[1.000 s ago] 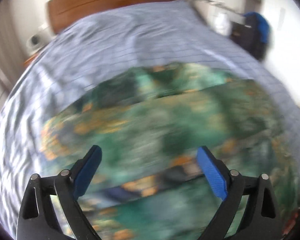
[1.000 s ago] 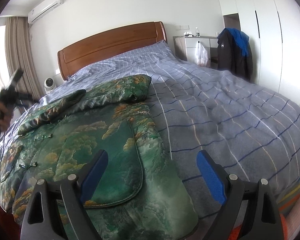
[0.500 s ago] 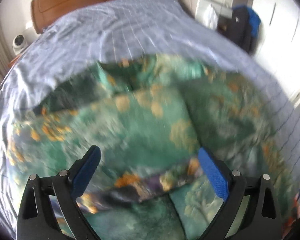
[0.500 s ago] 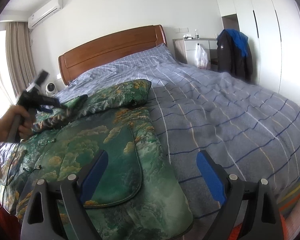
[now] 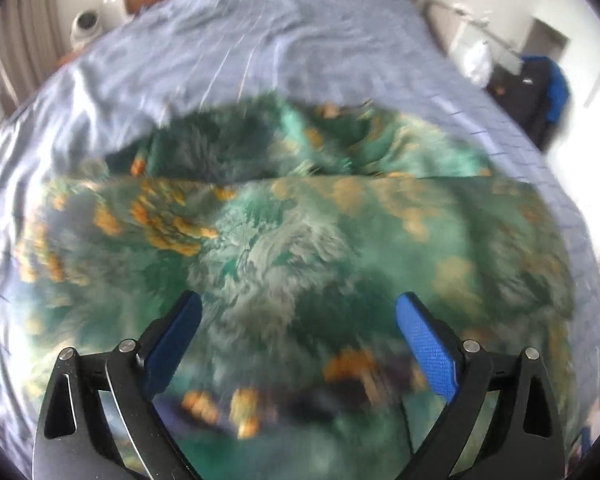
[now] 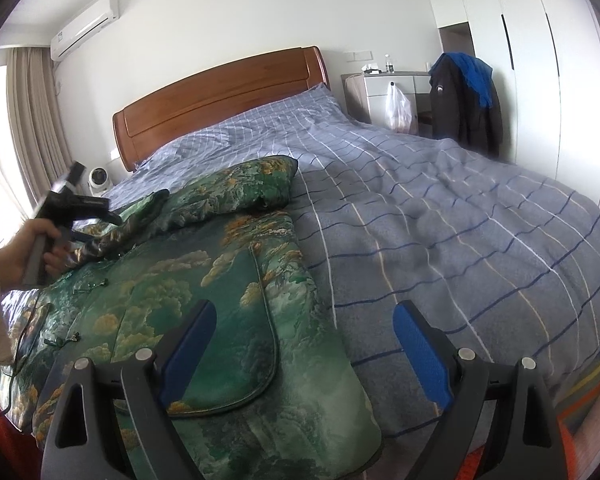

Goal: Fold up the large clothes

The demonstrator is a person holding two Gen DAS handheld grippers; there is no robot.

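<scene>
A large green padded jacket (image 6: 204, 280) with gold cloud patterns lies flat on the left side of the bed, one sleeve (image 6: 140, 220) folded across its upper part. In the left wrist view the jacket (image 5: 300, 240) is blurred and fills the frame below my left gripper (image 5: 299, 300), which is open with nothing between its blue pads. The right wrist view shows a hand holding that left gripper (image 6: 104, 210) just over the folded sleeve. My right gripper (image 6: 306, 308) hangs open above the jacket's near right edge, holding nothing.
The bed has a blue-grey checked cover (image 6: 440, 220) and a wooden headboard (image 6: 220, 88). A small white fan (image 6: 98, 178) stands left of the bed. At the far right, a dark jacket (image 6: 464, 104) hangs on a chair beside a white plastic bag (image 6: 398, 110).
The hand with the left gripper has come in from the left edge and lowered over the folded sleeve. The left view has swung and stays blurred. The right gripper has not moved.
</scene>
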